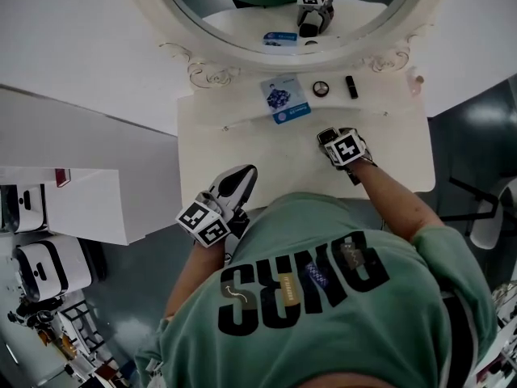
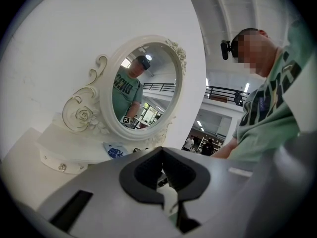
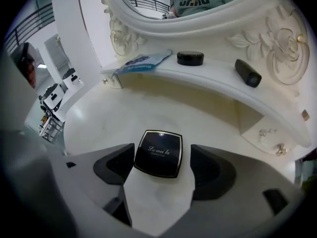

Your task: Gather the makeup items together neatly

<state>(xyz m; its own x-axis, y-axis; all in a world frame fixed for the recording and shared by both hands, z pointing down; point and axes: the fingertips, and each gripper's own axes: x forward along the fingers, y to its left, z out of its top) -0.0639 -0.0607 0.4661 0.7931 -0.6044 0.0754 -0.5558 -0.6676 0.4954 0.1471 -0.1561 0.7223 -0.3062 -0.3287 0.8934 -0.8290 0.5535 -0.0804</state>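
A square black compact (image 3: 158, 152) with silver script lies flat on the cream vanity top (image 1: 242, 144), between the jaws of my right gripper (image 3: 161, 168). Those jaws stand wide, with a gap showing on the right side of the compact. On the raised shelf under the mirror are a blue sachet (image 3: 141, 62), a round black pot (image 3: 190, 58) and a black lipstick tube (image 3: 247, 73). The head view shows that shelf row too: sachet (image 1: 284, 99), pot (image 1: 321, 88), lipstick (image 1: 351, 86). My left gripper (image 1: 241, 178) hovers at the table's front left edge, its jaws together and holding nothing.
An oval mirror in a carved white frame (image 1: 202, 47) rises behind the shelf. Small drawer knobs (image 3: 280, 149) sit under the shelf's right end. A white cabinet (image 1: 81, 204) stands left of the vanity, and grey floor surrounds it.
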